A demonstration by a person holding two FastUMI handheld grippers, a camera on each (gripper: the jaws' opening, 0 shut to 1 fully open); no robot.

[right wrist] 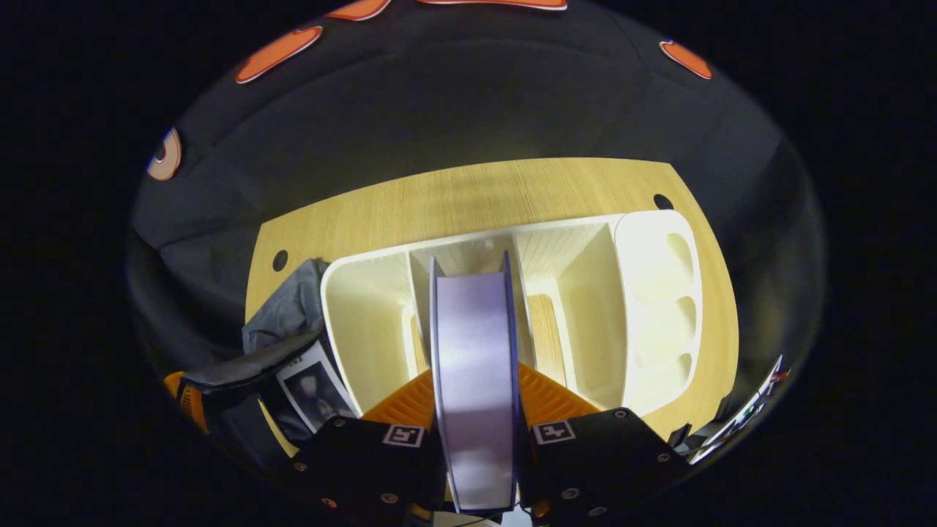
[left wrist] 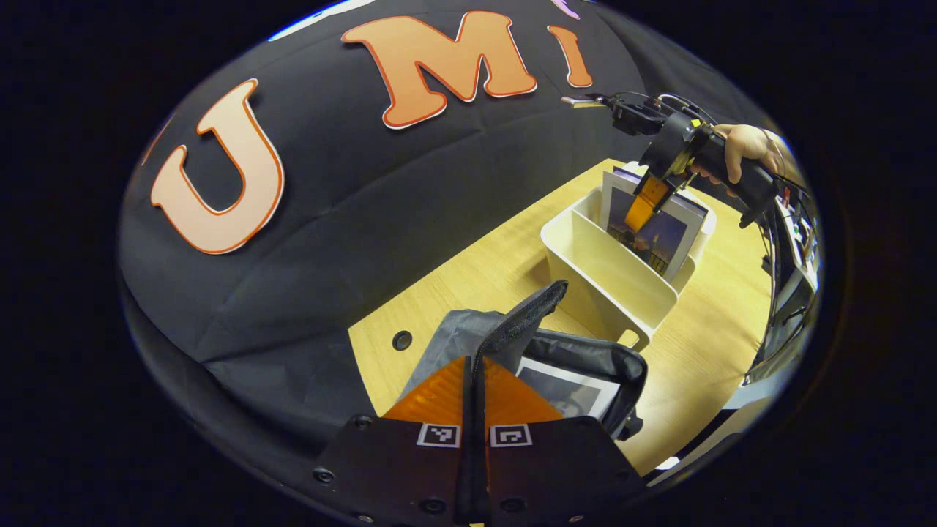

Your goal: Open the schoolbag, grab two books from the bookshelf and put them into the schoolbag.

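The grey schoolbag lies open on the wooden table, with one book lying inside it. My left gripper is shut on the bag's raised flap and holds it up. Farther right stands the cream bookshelf. There my right gripper, held by a hand, grips a blue-covered book upright in the shelf. In the right gripper view, the right gripper is shut on that book, seen edge-on over the shelf. The bag and its book lie at the left.
The table has round cable holes. The black booth wall runs close behind the bag and shelf. Equipment and cables stand past the table's right edge. Bare tabletop lies behind the shelf.
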